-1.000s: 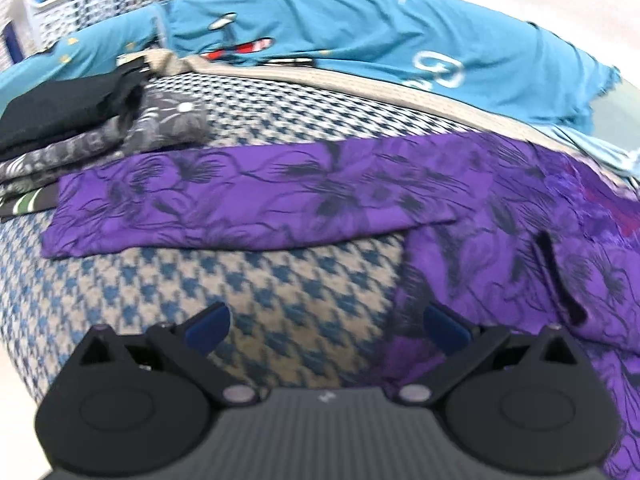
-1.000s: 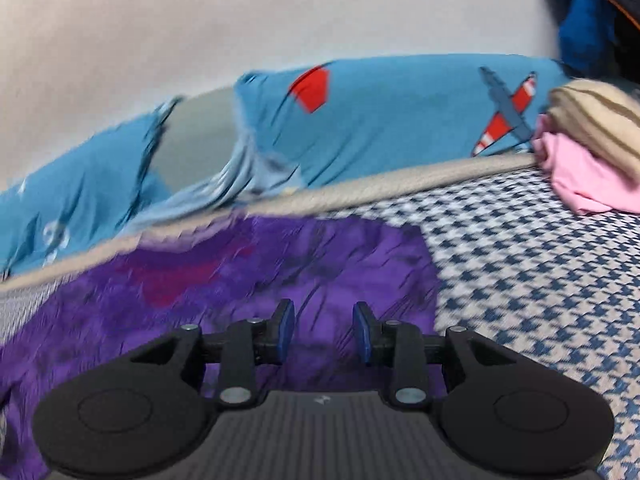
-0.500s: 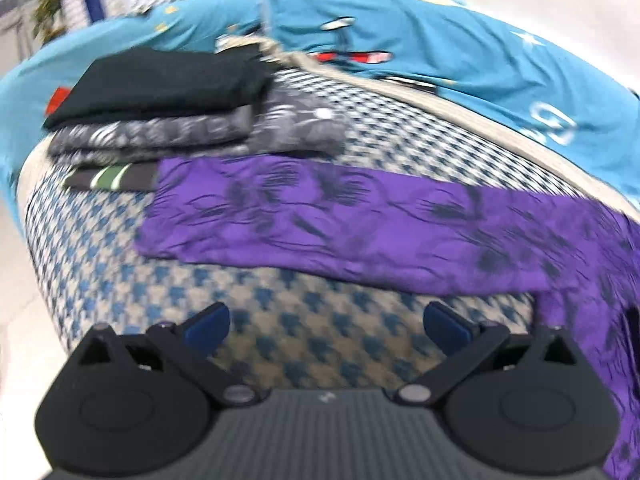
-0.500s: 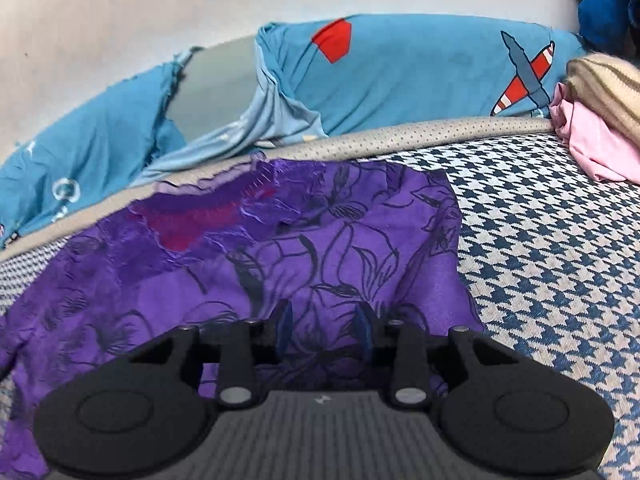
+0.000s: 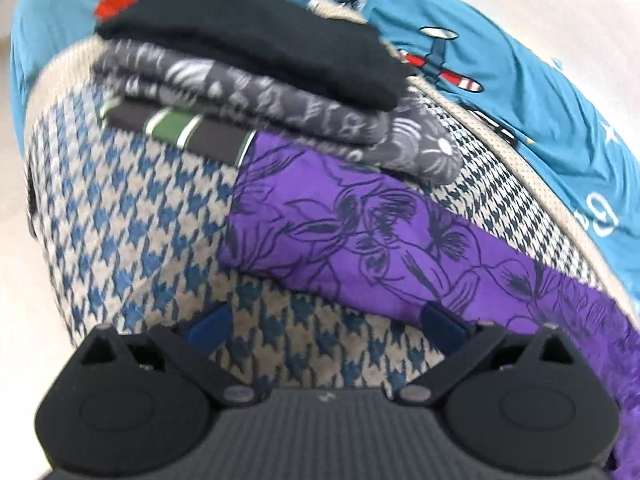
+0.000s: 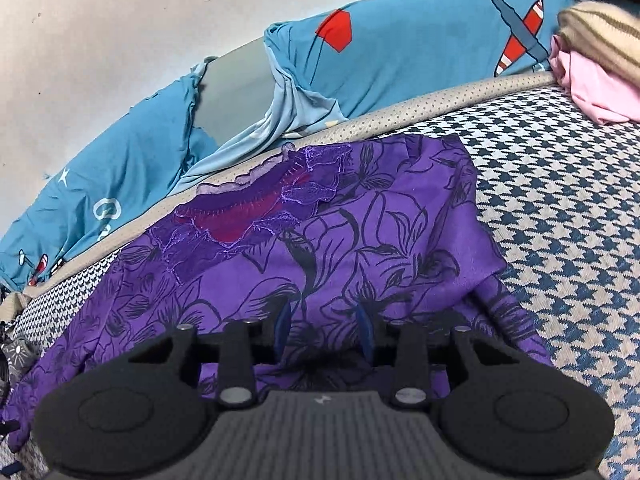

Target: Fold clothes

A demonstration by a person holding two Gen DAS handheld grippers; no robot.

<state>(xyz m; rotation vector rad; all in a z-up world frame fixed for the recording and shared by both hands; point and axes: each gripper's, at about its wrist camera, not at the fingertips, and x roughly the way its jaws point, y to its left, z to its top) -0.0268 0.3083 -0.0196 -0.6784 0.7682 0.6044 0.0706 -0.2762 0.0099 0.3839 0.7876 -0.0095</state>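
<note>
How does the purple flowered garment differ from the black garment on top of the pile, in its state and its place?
The purple flowered garment lies spread out along the houndstooth cover, not yet folded small; the black garment is folded into a compact block. The purple one rests directly on the cover; the black one sits on top of a pile, above a grey patterned piece. The purple one carries a dark flower print; the black one is plain. Both lie on the same cover.

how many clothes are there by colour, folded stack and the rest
Black folded garment: 1
Grey patterned folded garment: 1
Dark green-striped folded garment: 1
Purple floral garment: 1
Pink garment: 1
Beige striped knit: 1
Total: 6
</note>
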